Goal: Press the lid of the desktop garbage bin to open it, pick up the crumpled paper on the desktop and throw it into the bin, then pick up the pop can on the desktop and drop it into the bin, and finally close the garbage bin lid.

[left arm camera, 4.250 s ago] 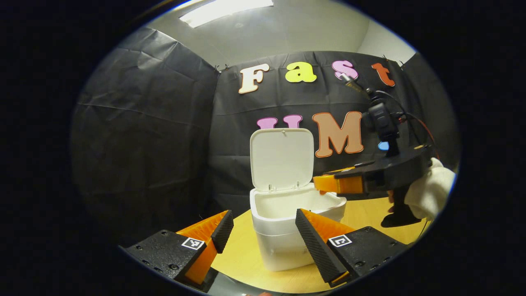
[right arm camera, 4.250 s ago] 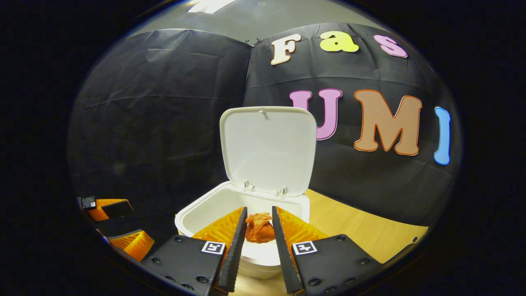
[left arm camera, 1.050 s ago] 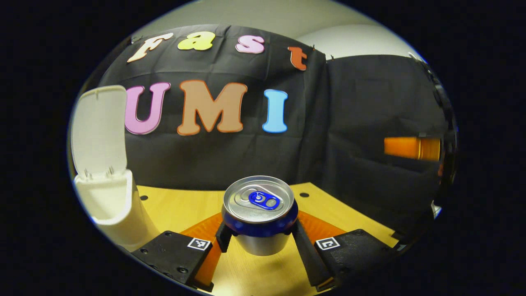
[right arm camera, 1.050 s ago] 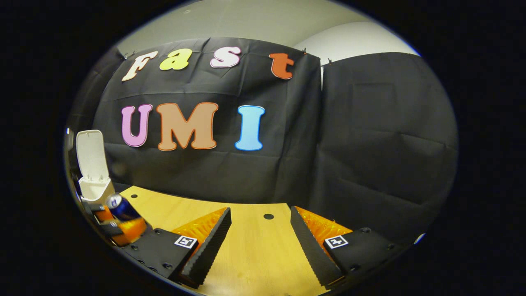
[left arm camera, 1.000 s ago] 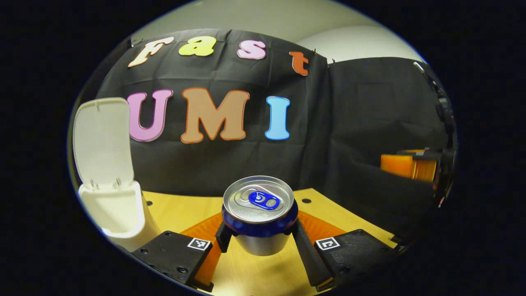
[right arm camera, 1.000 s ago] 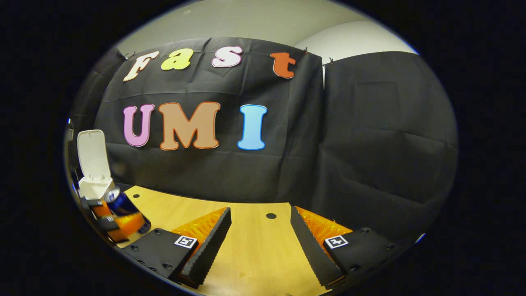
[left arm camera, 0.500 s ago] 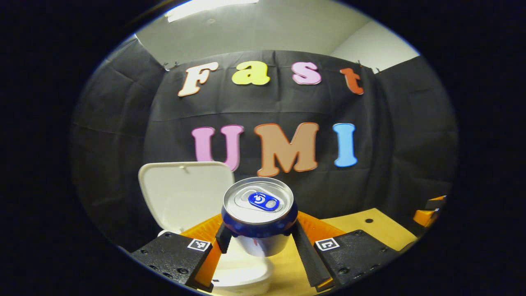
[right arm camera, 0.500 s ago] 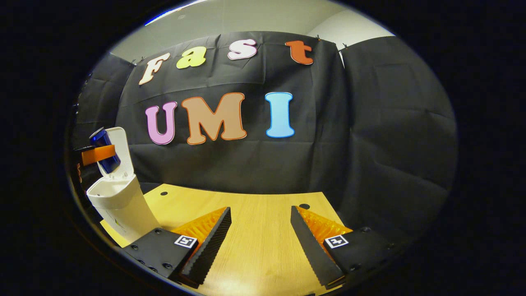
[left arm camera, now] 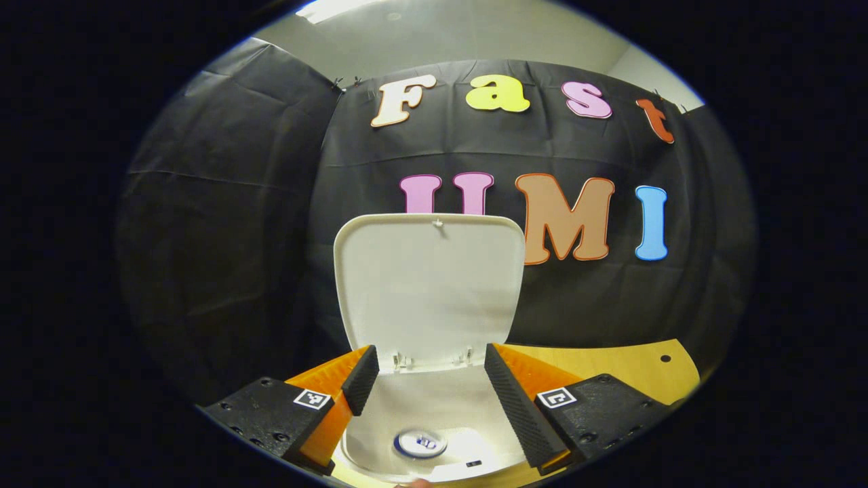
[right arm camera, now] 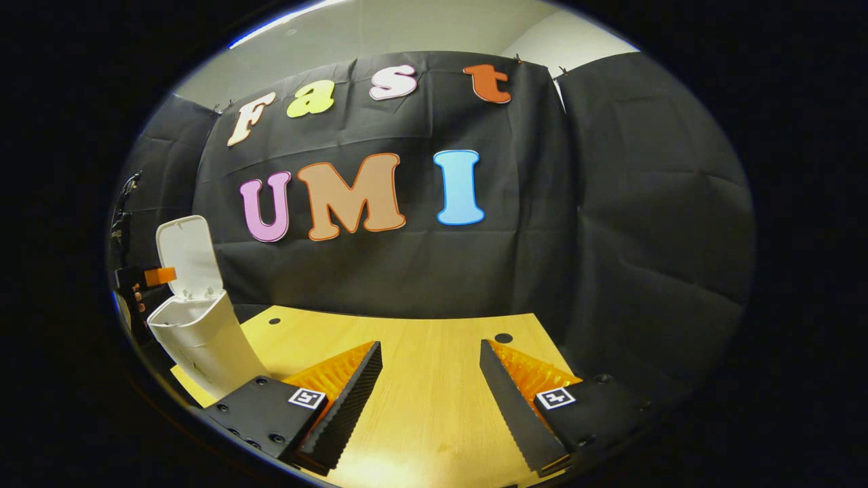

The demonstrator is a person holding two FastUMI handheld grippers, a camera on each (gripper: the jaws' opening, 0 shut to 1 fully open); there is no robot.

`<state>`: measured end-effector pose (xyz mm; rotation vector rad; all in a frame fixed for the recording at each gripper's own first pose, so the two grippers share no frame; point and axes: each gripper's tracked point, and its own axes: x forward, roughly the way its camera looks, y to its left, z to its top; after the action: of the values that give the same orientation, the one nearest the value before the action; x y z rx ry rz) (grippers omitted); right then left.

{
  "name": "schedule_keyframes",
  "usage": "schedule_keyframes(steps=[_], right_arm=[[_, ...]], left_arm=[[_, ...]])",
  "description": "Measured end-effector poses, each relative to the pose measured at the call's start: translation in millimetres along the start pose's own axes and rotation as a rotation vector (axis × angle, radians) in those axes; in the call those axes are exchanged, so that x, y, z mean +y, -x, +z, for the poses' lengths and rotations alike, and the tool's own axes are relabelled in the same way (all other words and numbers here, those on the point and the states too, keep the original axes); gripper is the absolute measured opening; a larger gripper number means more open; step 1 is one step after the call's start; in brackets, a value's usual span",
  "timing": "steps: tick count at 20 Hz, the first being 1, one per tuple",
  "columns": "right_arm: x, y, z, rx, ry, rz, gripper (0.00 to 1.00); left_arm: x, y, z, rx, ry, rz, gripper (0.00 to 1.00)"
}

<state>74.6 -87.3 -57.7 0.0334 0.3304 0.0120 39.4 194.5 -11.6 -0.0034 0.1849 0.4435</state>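
One can top (left arm camera: 420, 442) inside bin (left arm camera: 380, 413)

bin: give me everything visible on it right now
The bin is white, plastic by the look, with rounded corners, standing upright on the wooden table. Its lid is open, raised near vertical on two small hinges at the back rim, with a small catch at its top edge. Inside, the can sits on the bottom, top end up. The left tool hangs open just above the opening, apparently not touching it. In the right gripper view the body tapers toward its base.
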Motion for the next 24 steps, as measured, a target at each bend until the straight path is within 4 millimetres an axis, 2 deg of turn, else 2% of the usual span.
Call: schedule_keyframes(steps=[1, 4, 8, 11, 17, 20, 22, 24], right_arm=[[-3, 1, 1, 0.0, -0.008, -0.011, 0.96], [-29, 10, -9, 0.003, -0.027, -0.041, 0.96], [-37, 21, -14, 0.003, -0.037, -0.066, 0.96], [-41, 24, -17, 0.001, -0.032, -0.082, 0.96], [-50, 37, -24, 0.004, -0.057, -0.111, 0.96], [-54, 41, -30, 0.012, -0.075, -0.12, 0.97], [-58, 46, -36, 0.019, -0.082, -0.131, 0.96], [-64, 51, -38, 0.023, -0.093, -0.144, 0.96]], left_arm=[[1, 0, 3, -0.013, -0.007, 0.002, 0.93], [2, 1, 14, -0.044, -0.032, 0.012, 0.94], [-6, 4, 21, -0.045, -0.049, -0.01, 0.93], [-13, 5, 35, -0.056, -0.035, -0.032, 0.93], [-13, -1, 100, -0.119, -0.01, -0.049, 0.93], [-1, -17, 131, -0.134, -0.013, -0.019, 0.92], [0, -26, 154, -0.149, -0.008, -0.016, 0.92], [2, -45, 167, -0.143, 0.003, -0.015, 0.93]])
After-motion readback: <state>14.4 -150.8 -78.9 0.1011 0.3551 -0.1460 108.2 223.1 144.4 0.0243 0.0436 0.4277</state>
